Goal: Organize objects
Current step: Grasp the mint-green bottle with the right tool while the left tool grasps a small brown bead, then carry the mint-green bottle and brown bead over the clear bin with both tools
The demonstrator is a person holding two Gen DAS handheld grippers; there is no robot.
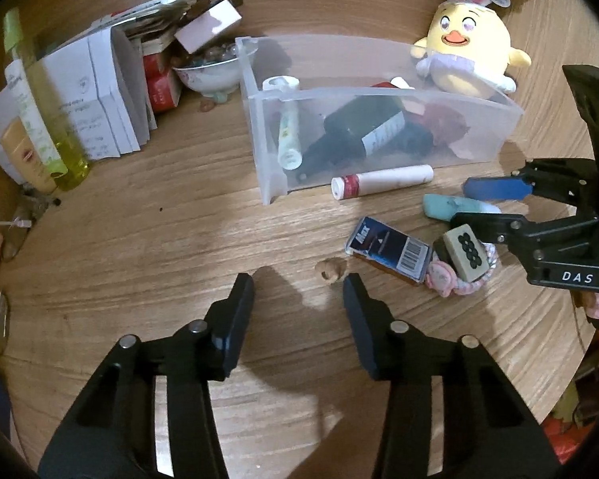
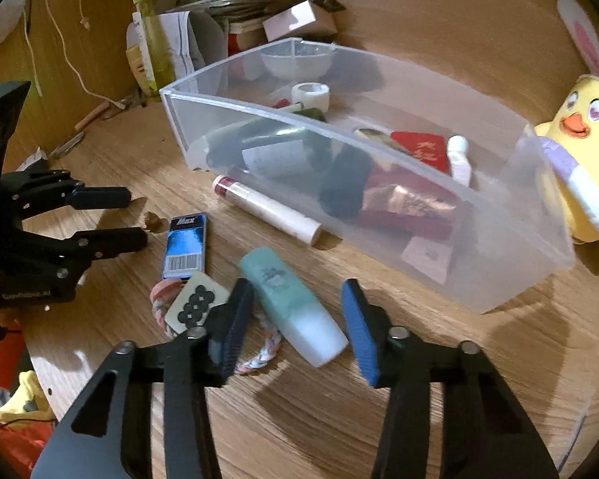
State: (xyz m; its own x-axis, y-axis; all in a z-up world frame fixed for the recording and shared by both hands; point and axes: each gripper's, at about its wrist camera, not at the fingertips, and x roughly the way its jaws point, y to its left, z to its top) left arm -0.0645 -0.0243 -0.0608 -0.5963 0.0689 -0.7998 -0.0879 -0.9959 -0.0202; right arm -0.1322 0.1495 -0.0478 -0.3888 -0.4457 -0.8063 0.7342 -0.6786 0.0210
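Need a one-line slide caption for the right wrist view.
Open right tool straddles a teal bottle lying on the table beside the clear bin.

Wooden table (image 1: 147,239) bearing background clutter. A yellow plush chick (image 1: 469,54) with rabbit ears sits upright at the far side. At the far left stand a yellow-green bottle (image 1: 40,119) and folded white paper leaflets (image 1: 100,95); beside them, a footed bowl (image 1: 209,72) holding what may be beads. A white cord (image 2: 64,40) hangs behind.

Clear plastic bin (image 2: 499,279) on the wood, part-filled; teal-and-white bottle (image 2: 295,307) lying flat nearby (cap end nearest), beside blue "Max" box (image 2: 185,247).
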